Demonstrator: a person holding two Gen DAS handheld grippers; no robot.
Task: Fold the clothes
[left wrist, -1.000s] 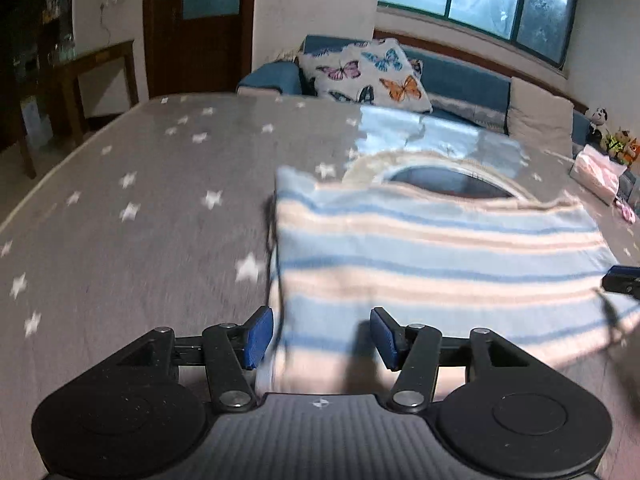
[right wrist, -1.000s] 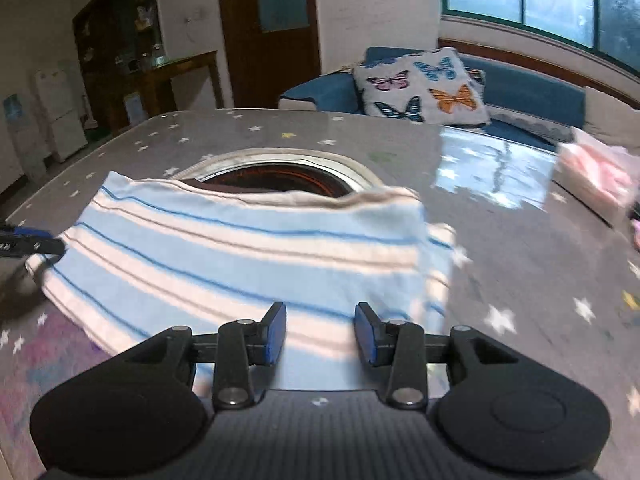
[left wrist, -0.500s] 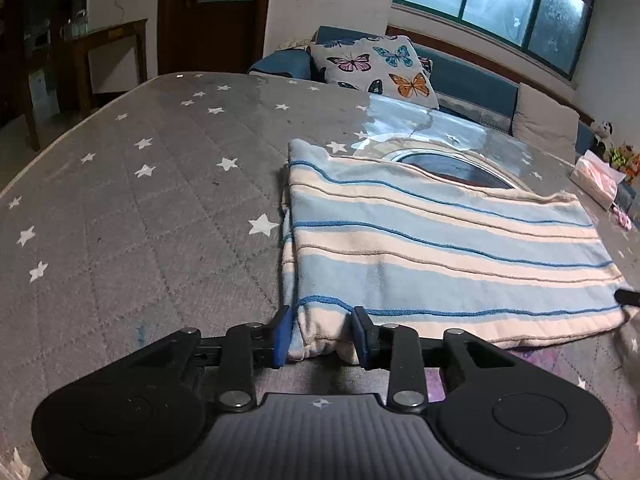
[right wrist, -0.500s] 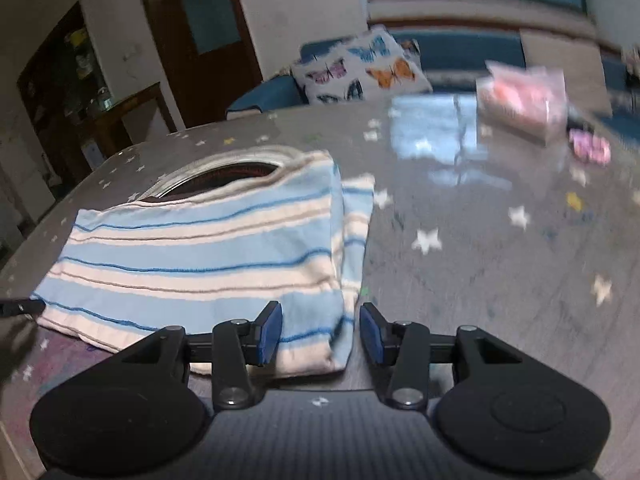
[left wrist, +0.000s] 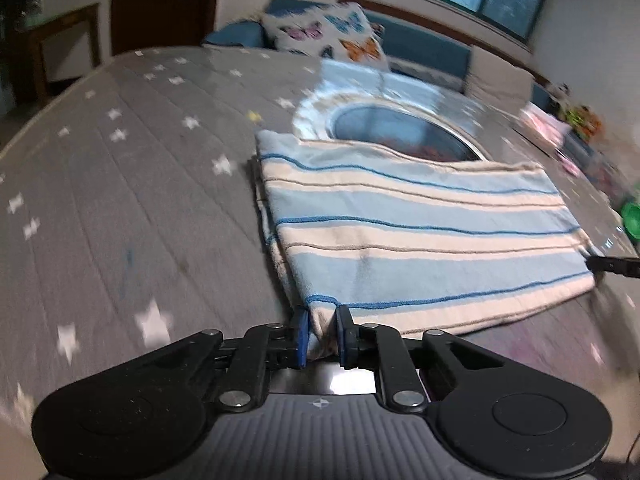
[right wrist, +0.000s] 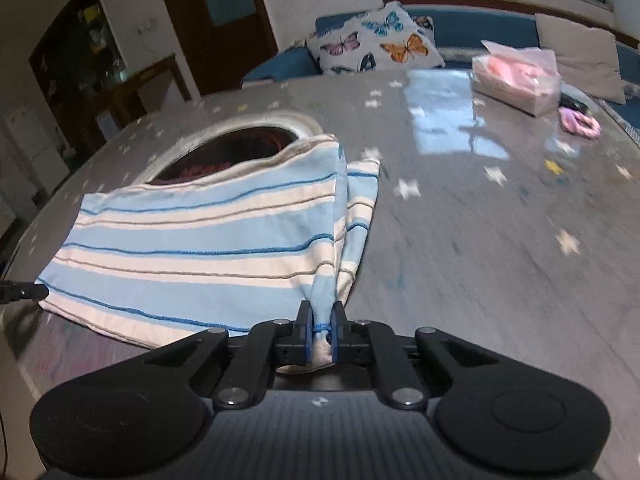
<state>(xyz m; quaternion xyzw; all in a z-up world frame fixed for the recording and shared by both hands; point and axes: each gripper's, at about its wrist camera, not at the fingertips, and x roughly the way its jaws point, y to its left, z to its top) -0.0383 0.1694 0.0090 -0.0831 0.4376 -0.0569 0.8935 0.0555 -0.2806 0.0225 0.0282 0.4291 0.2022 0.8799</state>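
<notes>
— What fills the room?

— A grey, star-printed table point(right wrist: 500, 240), with a folded blue-and-cream striped garment point(left wrist: 420, 232) lying flat near its front edge, partly over a round opening point(left wrist: 404, 132).

— And the tongs?

— The left gripper point(left wrist: 322, 334) is clenched on the garment's near left corner; the right gripper point(right wrist: 321, 330) pinches the near right corner.

— Anything smaller?

— A butterfly cushion point(right wrist: 376, 46) behind, a pink tissue pack point(right wrist: 516, 80) beside it.
</notes>
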